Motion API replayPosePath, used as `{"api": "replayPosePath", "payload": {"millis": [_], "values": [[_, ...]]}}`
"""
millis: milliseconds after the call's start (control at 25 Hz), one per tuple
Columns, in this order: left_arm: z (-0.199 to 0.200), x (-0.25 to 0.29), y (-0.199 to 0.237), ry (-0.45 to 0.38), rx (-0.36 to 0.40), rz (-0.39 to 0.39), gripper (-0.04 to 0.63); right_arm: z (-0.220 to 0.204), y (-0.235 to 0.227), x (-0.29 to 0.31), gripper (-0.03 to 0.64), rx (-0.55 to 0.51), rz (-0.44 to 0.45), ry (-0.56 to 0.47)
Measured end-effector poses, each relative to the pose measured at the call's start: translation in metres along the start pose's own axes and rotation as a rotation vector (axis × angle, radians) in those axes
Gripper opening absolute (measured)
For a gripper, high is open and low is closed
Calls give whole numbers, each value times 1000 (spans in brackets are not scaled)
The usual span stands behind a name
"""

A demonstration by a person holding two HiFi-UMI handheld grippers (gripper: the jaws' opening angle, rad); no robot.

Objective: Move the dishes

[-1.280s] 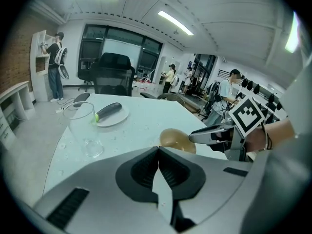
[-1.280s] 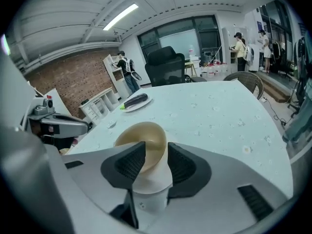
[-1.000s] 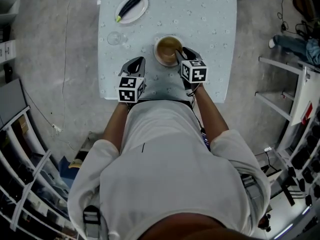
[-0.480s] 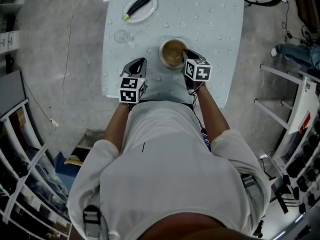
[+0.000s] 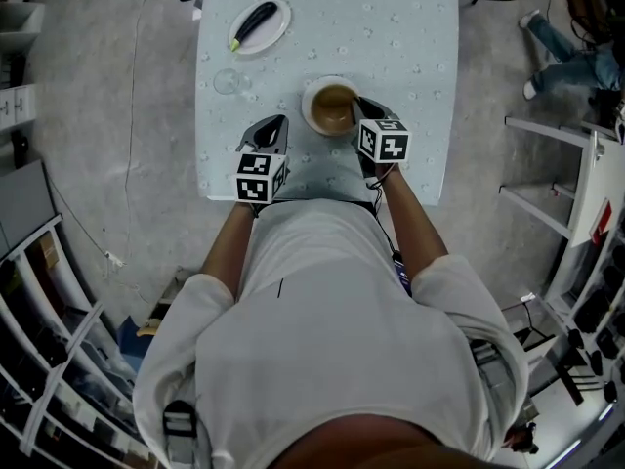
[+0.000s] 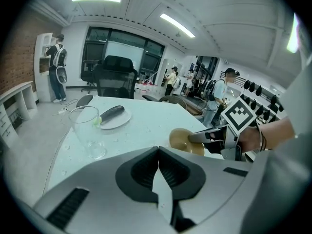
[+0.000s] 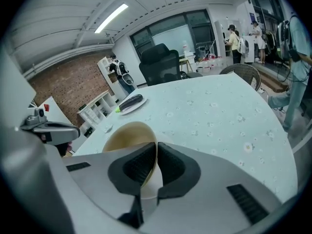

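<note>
A tan bowl (image 5: 330, 105) with a white outside stands near the table's front edge; it also shows as the bowl (image 7: 127, 134) and the bowl (image 6: 181, 139) in the two gripper views. My right gripper (image 5: 357, 111) has just been closing and its jaws now pinch the bowl's right rim, one pad inside and one outside. My left gripper (image 5: 270, 131) rests shut and empty on the table, left of the bowl. A white plate (image 5: 260, 24) carrying a dark eggplant (image 5: 252, 21) lies at the far left. A clear glass (image 5: 226, 81) stands between plate and left gripper.
The pale blue patterned table (image 5: 410, 47) has its bare part on the right. A black office chair (image 6: 116, 76) stands beyond the far edge. Shelving (image 5: 39, 291) lines the floor at left, and people (image 6: 223, 92) stand in the background.
The right gripper's jaws have closed onto the bowl's rim. The bowl and both hands have stayed about where they were; only the head camera's aim shifted slightly.
</note>
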State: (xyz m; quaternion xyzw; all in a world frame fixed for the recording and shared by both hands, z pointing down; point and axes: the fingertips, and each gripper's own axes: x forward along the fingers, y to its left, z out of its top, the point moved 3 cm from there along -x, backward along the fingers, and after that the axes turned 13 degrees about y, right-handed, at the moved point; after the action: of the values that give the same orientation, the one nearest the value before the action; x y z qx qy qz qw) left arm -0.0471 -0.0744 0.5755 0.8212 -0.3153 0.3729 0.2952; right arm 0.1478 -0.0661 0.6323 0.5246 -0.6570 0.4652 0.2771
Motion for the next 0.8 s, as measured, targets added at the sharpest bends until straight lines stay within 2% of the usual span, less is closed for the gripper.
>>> {"api": "replayPosePath", "payload": {"millis": [400, 800], "values": [[13, 18, -39, 22, 122, -85, 18, -17, -37, -40, 17, 105, -77, -75], [26, 41, -91, 66, 278, -190, 18, -78, -101, -89, 18, 295, -203, -115]]}}
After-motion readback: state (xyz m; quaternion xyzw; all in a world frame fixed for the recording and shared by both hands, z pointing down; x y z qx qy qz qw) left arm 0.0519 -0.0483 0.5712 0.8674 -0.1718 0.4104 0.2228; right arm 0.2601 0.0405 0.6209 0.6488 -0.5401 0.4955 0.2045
